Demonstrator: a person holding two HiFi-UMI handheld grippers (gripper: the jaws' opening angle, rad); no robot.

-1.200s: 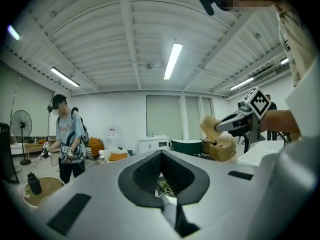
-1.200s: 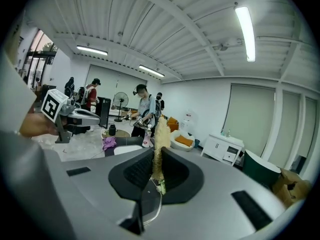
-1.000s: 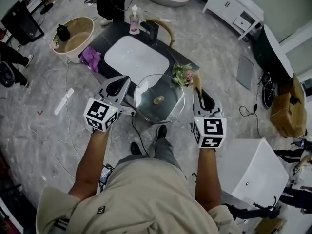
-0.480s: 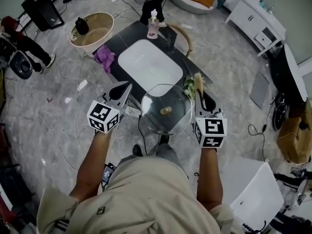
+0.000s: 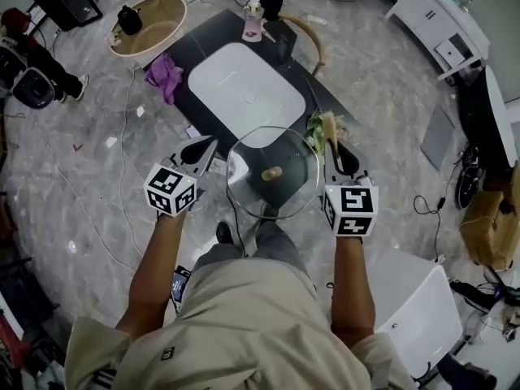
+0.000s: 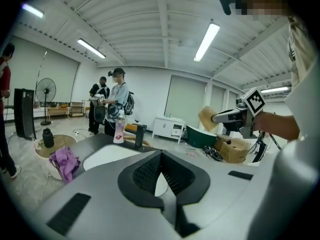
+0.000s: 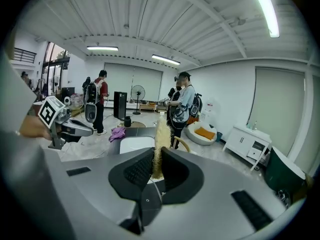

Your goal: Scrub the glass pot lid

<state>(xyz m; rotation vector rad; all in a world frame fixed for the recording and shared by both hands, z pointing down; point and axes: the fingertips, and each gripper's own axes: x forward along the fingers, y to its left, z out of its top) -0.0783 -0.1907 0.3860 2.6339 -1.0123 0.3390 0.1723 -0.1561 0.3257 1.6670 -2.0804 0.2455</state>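
Glass pot lid [image 5: 273, 174] sits flat, knob up, on the near side of the sink [image 5: 244, 92], over the desk [image 5: 213, 32] corner. Can't tell if it's actually resting there. Right gripper [image 7: 157, 159] has its jaws clenched on a tan scrubber [image 7: 160, 139] that stands upright. The lid is just to its left, so I'd guess a sideways sweep does the scrubbing. Left gripper [image 6: 160, 159] flanks the lid's other side, jaws pinched together, nothing visible between them.

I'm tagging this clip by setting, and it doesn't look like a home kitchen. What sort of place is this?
Probably a staged recording hall rather than a kitchen: a freestanding sink counter sits on an open stone floor, and other people with backpacks stand about under strip lights.
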